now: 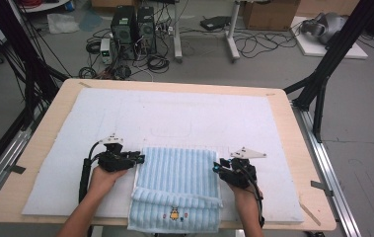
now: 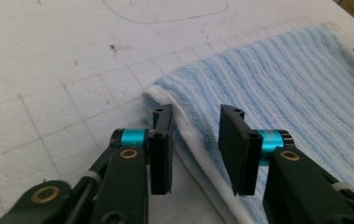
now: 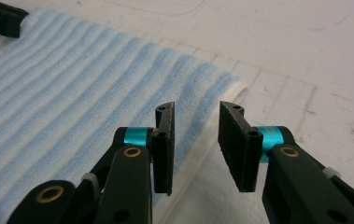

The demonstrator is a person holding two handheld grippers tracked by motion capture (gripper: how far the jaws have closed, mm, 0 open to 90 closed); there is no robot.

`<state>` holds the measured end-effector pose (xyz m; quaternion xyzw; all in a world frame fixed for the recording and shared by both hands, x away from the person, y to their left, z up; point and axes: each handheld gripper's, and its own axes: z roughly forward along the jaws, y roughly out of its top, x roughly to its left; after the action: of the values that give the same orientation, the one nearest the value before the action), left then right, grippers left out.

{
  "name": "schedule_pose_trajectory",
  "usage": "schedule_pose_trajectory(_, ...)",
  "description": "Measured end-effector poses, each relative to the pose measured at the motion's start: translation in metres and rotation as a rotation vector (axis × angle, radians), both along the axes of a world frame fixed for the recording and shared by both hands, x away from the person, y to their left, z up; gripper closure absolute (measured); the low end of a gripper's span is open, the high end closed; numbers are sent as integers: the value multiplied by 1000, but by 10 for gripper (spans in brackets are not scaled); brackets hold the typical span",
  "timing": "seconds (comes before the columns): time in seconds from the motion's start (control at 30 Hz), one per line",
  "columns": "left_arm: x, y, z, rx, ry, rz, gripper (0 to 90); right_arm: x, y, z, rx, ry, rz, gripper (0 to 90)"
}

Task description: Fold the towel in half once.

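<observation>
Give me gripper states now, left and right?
Left gripper: open, jaws either side of the towel edge, not pinching it.
Right gripper: open, over the towel's other edge, holding nothing.

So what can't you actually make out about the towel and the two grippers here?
- High view: the small picture on the towel is too small to identify.
- High view: the towel's front hem hangs past the table edge, cut off by the frame.
- Left gripper view: the towel's underside at the fold is hidden by its top layer.
- Right gripper view: whether the jaws touch the towel cannot be judged.
</observation>
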<state>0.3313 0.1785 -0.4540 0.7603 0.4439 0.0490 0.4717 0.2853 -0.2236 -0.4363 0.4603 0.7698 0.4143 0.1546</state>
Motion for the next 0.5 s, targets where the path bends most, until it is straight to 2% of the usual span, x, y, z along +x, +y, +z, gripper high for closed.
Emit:
schedule_pose_trajectory(0.03, 0, -1, 0, 6, -2, -6, 691, 2, 2, -2, -20, 7, -4, 663)
schedule_pose_trajectory(0.1, 1, -4, 0, 33, -3, -19, 793, 8, 4, -6, -23, 33, -2, 688)
schedule_pose_trajectory(0.17, 0, -5, 2, 28, -24, -28, 852, 9, 6, -8, -35, 38, 8, 811)
schedule_pose_trajectory(0.2, 1, -6, 3, 23, -30, -31, 859, 9, 7, -8, -37, 32, 14, 850)
schedule_pose_trajectory(0.33, 4, -2, 7, -33, -45, -6, 862, 9, 9, -7, -59, 11, 6, 864)
schedule_pose_trajectory(0.43, 6, -3, 6, -23, -34, 14, 860, 12, 7, -5, -32, 6, -14, 862)
schedule_pose_trajectory(0.5, 6, -3, 5, 3, -39, 30, 842, 13, 8, -6, -39, 9, -24, 855)
